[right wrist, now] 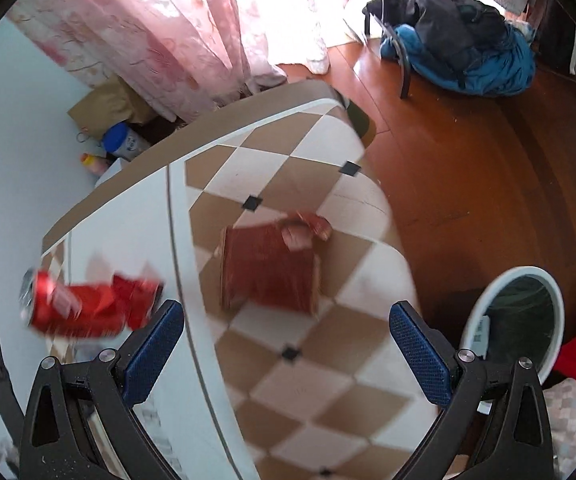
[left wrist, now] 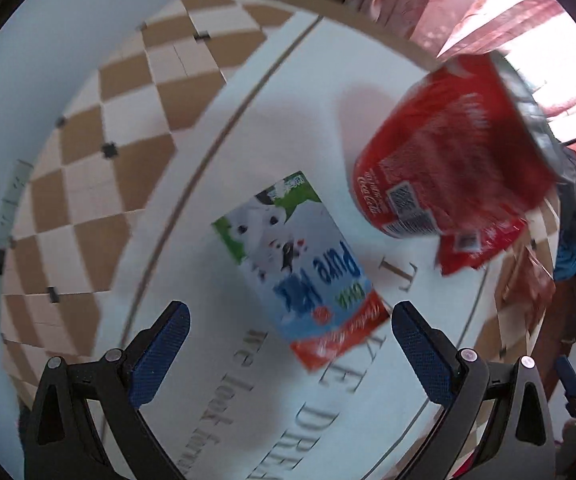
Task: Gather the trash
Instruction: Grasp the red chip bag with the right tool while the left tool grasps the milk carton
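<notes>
The left gripper [left wrist: 289, 320] points down over the white printed middle of the tablecloth [left wrist: 224, 128], its blue-padded fingers [left wrist: 160, 354] spread wide with nothing between them; the frame is tilted, so the tool is held at an angle to the table edge. Just ahead of its tips, toward 12 o'clock, lies a milk carton [left wrist: 288, 256] flat on the cloth, overlapping a red wrapper [left wrist: 339, 340] at its near end. At about 2 o'clock a red cola can [left wrist: 451, 152] lies on its side, touching a crumpled red packet [left wrist: 479, 244] beside it. The right gripper [right wrist: 286, 326] hangs above the brown-and-white checked part of the same cloth [right wrist: 327, 380], jaws likewise wide apart and empty. Straight ahead at 12 o'clock a dark red box [right wrist: 272, 268] sits on the checks, with a small crumpled wrapper [right wrist: 311, 228] touching its far edge. At 9 o'clock the cola can [right wrist: 48, 300] and red packet [right wrist: 136, 296] show blurred. At 3 o'clock, off the table on the wooden floor [right wrist: 487, 168], stands a white-rimmed bin [right wrist: 487, 300], well apart from the box
</notes>
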Motion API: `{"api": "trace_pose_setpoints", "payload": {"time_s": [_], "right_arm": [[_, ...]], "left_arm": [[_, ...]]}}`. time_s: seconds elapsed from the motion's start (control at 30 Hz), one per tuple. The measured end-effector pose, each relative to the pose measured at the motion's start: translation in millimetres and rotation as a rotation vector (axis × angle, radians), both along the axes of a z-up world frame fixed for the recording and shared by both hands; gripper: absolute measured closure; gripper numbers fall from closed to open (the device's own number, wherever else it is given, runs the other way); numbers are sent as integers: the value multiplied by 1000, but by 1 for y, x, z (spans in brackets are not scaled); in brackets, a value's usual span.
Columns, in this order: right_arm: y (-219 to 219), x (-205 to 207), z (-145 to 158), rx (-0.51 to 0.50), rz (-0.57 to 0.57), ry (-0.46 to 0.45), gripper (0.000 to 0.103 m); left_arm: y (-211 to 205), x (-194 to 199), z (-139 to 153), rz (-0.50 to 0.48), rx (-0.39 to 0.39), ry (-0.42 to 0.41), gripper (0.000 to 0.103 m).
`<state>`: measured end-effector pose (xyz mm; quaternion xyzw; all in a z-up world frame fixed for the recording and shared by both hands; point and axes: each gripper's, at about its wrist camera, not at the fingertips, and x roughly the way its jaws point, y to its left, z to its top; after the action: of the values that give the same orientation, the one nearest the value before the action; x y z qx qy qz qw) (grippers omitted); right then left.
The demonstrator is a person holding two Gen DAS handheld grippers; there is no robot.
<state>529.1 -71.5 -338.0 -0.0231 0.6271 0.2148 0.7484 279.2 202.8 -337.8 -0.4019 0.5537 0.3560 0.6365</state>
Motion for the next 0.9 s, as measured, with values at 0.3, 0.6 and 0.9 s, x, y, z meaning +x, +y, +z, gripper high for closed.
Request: {"api": "trace_pose_setpoints", "payload": {"time_s": [0.3, 0.6, 0.9], "right_arm": [[39, 15, -34, -34, 56, 1, 13], [49, 7, -36, -67, 115, -45, 43], [53, -24, -27, -86, 207, -86, 63]], "left_arm": [[0, -16, -4, 11, 100, 16, 41], [-4, -60, -2, -142, 233, 39, 42], [4, -51, 0, -194, 249, 48, 43]]}}
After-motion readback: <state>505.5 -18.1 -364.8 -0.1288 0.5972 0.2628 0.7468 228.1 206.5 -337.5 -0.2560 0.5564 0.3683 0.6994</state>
